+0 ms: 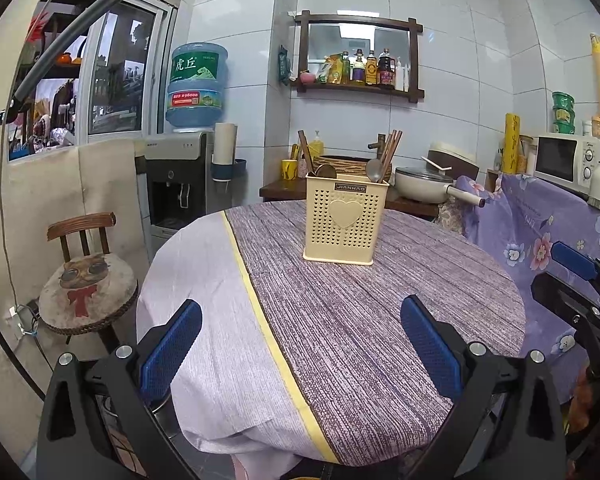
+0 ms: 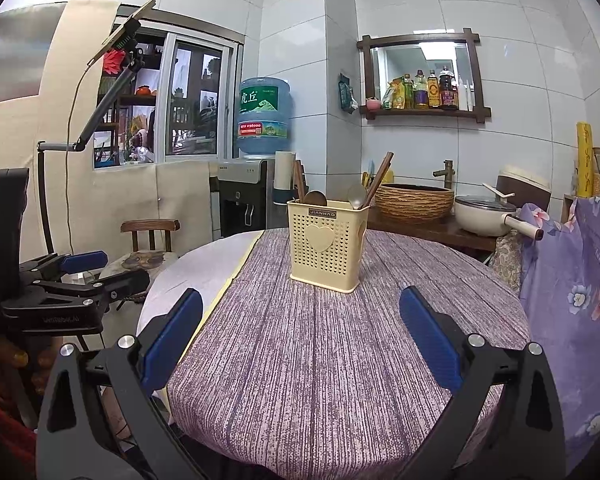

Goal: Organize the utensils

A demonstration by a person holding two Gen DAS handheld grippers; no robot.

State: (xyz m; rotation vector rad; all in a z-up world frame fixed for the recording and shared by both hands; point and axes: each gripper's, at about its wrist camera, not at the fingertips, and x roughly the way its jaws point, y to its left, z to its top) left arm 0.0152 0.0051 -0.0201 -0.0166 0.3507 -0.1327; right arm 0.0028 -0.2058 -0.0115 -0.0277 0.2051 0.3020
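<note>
A cream perforated utensil holder (image 1: 346, 220) with a heart on its front stands on the round table (image 1: 364, 312), also in the right wrist view (image 2: 327, 246). It holds brown chopsticks (image 1: 392, 152), a metal spoon (image 1: 374, 170) and a wooden spoon (image 1: 326, 171); they also show in the right wrist view, chopsticks (image 2: 378, 182), metal spoon (image 2: 356, 196). My left gripper (image 1: 300, 344) is open and empty, held near the table's front edge. My right gripper (image 2: 300, 340) is open and empty, also well short of the holder.
A wooden stool (image 1: 86, 284) stands left of the table. A water dispenser (image 1: 180, 184) with a blue bottle is behind. A counter holds a pot (image 1: 424, 188) and basin sink (image 2: 414, 200). A floral purple cloth (image 1: 540, 232) hangs at right.
</note>
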